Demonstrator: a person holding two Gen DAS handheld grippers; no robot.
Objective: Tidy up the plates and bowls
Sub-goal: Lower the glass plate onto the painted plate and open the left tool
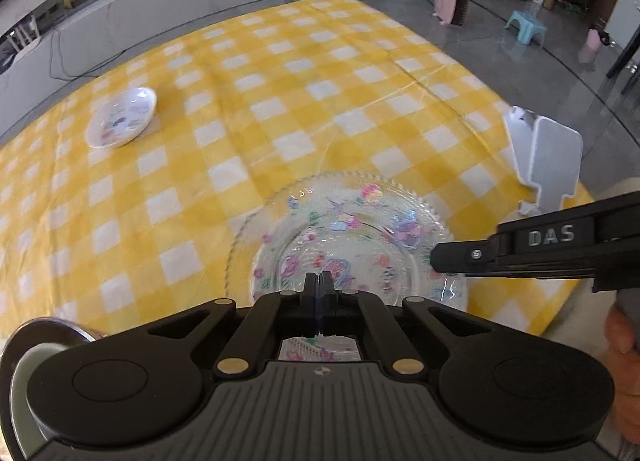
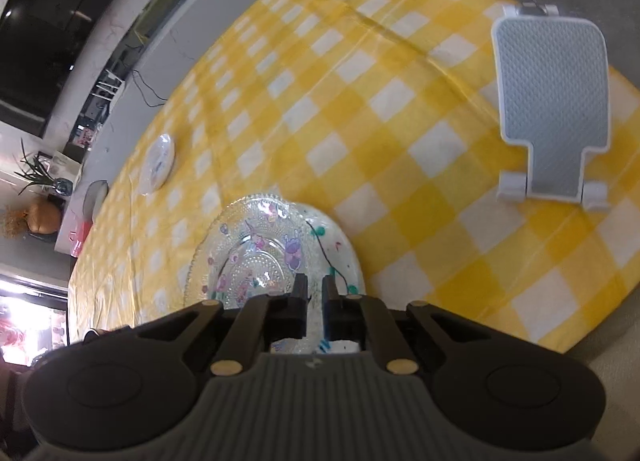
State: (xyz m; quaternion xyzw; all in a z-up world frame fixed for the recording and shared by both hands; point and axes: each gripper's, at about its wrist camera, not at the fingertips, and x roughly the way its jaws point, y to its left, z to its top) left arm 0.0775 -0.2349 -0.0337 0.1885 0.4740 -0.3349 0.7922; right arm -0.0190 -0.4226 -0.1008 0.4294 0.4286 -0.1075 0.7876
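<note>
Left gripper [image 1: 319, 281] fingers together on near rim of glass plate [image 1: 352, 237], plate flat, face up; right gripper [image 2: 315, 285] clamped on its right rim; white dish [image 1: 122, 117] lay far left of plate.

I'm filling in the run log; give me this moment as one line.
stage: stacking dishes | left gripper: jaws shut on glass plate rim | right gripper: jaws on same plate's rim | small white dish: apart, far side of checked tablecloth
</note>
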